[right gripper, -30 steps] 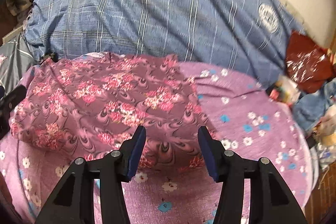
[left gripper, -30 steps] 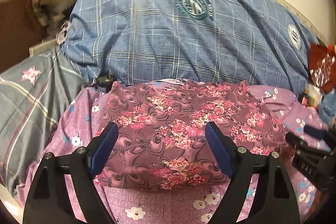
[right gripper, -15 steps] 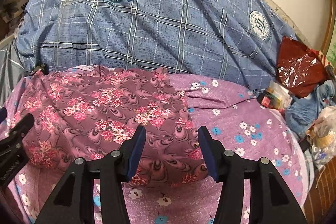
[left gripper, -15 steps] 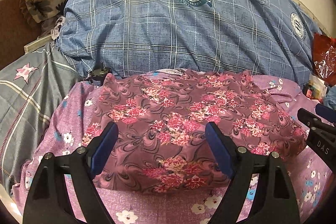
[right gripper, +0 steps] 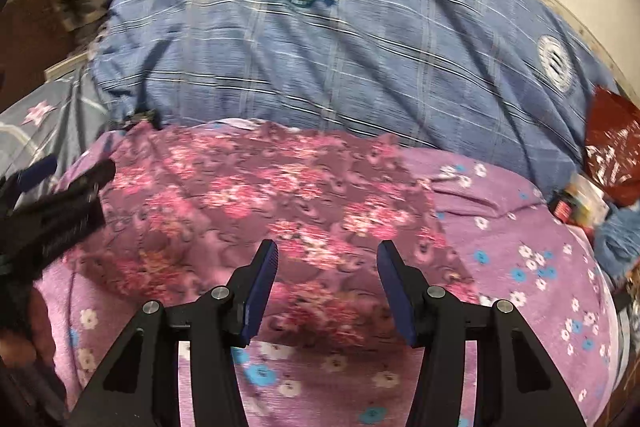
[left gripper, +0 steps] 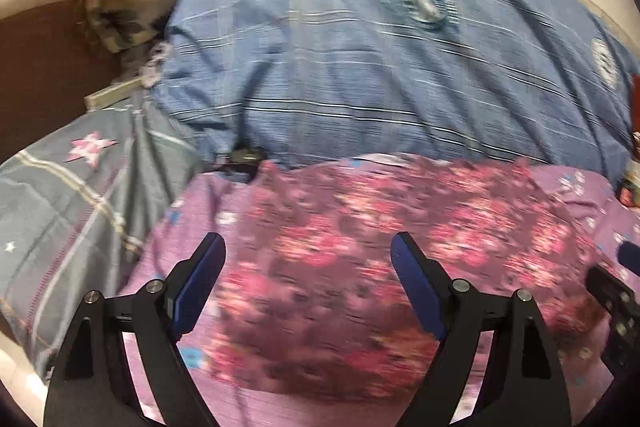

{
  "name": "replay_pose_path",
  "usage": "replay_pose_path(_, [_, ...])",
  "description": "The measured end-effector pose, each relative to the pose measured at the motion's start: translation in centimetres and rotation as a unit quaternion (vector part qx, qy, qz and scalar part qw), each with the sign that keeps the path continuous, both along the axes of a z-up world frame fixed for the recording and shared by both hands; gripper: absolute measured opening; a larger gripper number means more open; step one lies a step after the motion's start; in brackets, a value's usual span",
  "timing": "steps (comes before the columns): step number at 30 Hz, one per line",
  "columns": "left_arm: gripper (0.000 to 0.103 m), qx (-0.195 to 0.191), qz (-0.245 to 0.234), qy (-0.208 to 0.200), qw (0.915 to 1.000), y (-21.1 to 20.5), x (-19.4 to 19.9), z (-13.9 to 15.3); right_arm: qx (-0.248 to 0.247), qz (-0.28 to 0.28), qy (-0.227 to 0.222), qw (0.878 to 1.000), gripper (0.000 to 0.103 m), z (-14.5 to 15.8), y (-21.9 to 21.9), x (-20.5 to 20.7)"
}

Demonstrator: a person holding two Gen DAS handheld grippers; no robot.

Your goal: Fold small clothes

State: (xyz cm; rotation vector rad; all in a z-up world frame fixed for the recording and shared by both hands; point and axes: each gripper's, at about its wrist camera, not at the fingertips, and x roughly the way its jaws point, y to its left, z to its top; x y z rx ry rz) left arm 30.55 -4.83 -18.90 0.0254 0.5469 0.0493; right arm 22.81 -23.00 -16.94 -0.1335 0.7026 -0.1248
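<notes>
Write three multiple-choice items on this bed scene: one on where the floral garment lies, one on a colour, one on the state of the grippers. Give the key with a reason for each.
1. Where does the floral garment lie?
A. on the purple flowered sheet, in front of the blue plaid quilt
B. on top of the blue plaid quilt
C. on the floor

2. What colour are the gripper pads?
A. red
B. dark blue
C. white

3. What state are the two grippers in?
A. both clamped on the garment
B. left gripper and right gripper both open, holding nothing
C. one holds the quilt

Key:
1 A: purple sheet shows around the garment, with the quilt behind it.
2 B: the pads are dark blue in both views.
3 B: cloth is seen through clear gaps between the jaws.
</notes>
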Motion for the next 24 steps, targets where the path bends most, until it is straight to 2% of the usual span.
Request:
replay_pose_path(8, [0.085,-0.016,0.071,0.004,0.9974,5.9,1.1,-0.5,0.000,0.074,-0.008,0.997,0.054,0.0,4.3,-0.9])
replay_pose_path(16, [0.085,-0.009,0.090,-0.002,0.9959,8.1,0.8,-0.4,0.041,0.161,-0.001,0.986,0.054,-0.6,8.2,-2.2])
replay_pose_path(24, [0.085,-0.009,0.099,-0.011,0.9950,9.3,0.8,0.0,-0.008,0.226,0.037,0.973,0.055,-3.7,12.4,-3.5])
